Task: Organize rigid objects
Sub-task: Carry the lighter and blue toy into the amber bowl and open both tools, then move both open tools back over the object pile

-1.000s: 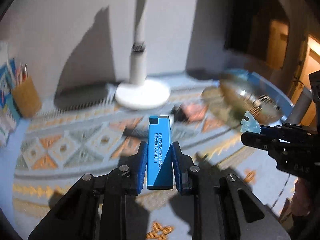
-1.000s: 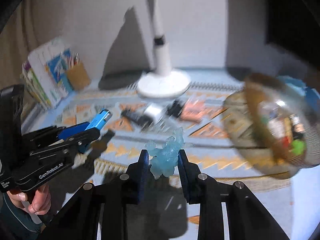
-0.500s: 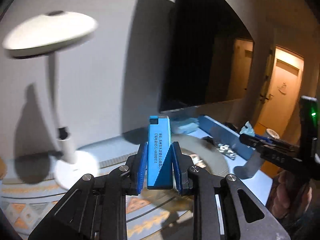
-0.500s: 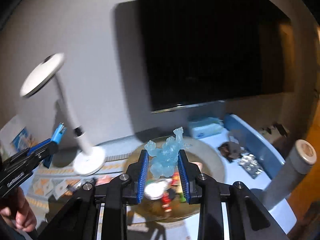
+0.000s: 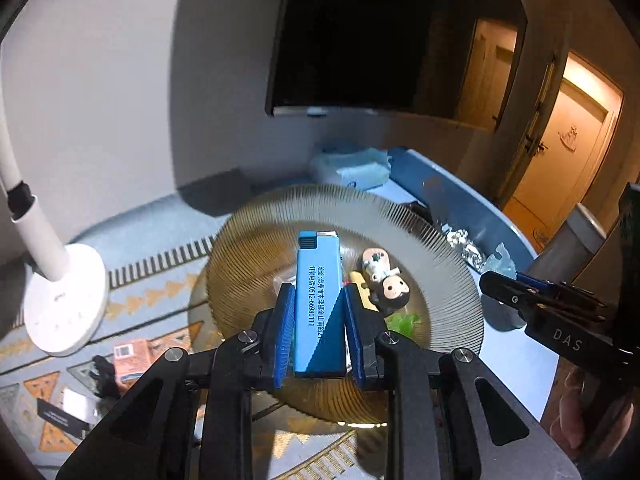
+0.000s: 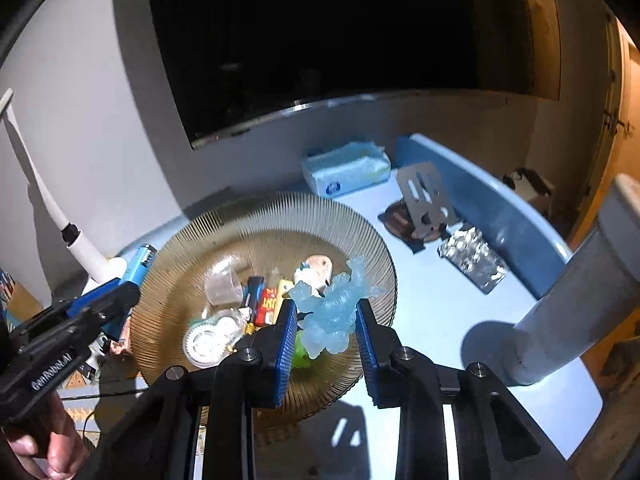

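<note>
Both tongs are clamped on small things above the ribbed glass bowl (image 5: 440, 264); the left tongs (image 5: 318, 336) have their blue pads pressed to the two long sides of a blue lighter (image 5: 318, 292), which stands upright between them with its cap away from the camera and printed text running along its face; the right tongs (image 6: 326, 340) are closed almost as far on a translucent pale blue figurine (image 6: 332, 312), its limbs sticking out past the pads toward 12 and 2 o'clock. Each tool tilts downward over the bowl; in the left wrist view the right tongs enter at 3 o'clock with the figurine at their tip, a hand (image 5: 572, 412) gripping the handle at about 4 o'clock; in the right wrist view the left tongs come in at 9 o'clock with the lighter poking past the bowl's rim, fingers (image 6: 44, 452) wrapped under the handle at 8 o'clock. Inside the bowl lie a small doll (image 5: 384, 280), a clear cup (image 6: 222, 286), a white gear-like roll (image 6: 204, 344), a red pack (image 6: 269, 306) and something green (image 5: 404, 322); the bowl rests on the bench (image 6: 440, 320), partly over a patterned mat (image 5: 152, 300); a white lamp base (image 5: 66, 300) sits at 9 o'clock of the bowl, a tissue pack (image 6: 346, 172) at 12 o'clock, and a foil packet (image 6: 474, 256) at 2 o'clock.
</note>
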Demonstrator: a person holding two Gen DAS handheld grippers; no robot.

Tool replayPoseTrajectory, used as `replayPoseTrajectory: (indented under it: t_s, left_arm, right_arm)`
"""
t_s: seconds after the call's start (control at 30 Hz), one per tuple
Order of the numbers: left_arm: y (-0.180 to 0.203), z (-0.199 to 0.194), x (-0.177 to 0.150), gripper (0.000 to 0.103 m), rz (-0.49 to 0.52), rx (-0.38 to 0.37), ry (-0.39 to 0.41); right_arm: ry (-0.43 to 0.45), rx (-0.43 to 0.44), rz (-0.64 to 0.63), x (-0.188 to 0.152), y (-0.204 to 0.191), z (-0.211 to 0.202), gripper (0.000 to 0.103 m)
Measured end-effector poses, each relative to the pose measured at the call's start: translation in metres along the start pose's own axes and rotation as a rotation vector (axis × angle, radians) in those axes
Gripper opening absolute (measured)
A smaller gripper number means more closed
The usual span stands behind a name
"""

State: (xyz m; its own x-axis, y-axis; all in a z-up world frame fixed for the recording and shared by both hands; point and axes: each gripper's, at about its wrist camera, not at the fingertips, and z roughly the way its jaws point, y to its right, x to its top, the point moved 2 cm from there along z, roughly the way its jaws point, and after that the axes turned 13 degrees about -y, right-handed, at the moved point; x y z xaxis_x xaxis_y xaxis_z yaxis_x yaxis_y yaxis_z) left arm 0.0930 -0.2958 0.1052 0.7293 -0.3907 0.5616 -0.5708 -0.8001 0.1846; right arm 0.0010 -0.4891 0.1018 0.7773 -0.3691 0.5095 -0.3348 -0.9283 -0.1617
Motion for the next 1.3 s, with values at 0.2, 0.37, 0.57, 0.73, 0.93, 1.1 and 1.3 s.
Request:
replayPoseTrajectory:
  t_s: [0.2,0.37,0.57,0.73,0.93,1.1,1.3]
  left_arm:
    - [0.010,0.008,0.004,0.021,0.020,0.013,-0.011]
    - [0.014,0.010,0.007,0.022,0.035,0.003,-0.009]
    - [0.004,-0.025,0.005,0.088,0.026,0.047,0.105]
    - [-0.014,-0.072,-0.002,0.088,0.016,0.055,0.179]
    - [-0.037,-0.129,-0.017,0.088,-0.019,0.089,0.272]
    - [-0.066,-0.188,-0.037,0.088,-0.066,0.118,0.363]
    - [-0.117,-0.243,-0.076,0.088,-0.171,0.216,0.461]
  right_arm:
    - [-0.034,0.010,0.002,-0.002,0.006,0.013,0.029]
    - [-0.061,0.026,0.000,-0.003,0.002,0.019,0.030]
    - [-0.039,0.056,0.023,-0.005,0.003,0.007,0.057]
    - [0.010,0.079,0.011,-0.006,-0.004,-0.019,0.057]
    - [0.045,0.130,-0.041,-0.010,-0.037,-0.044,0.059]
    - [0.073,0.159,-0.125,-0.020,-0.079,-0.063,0.060]
    - [0.085,0.214,-0.227,-0.040,-0.133,-0.071,0.060]
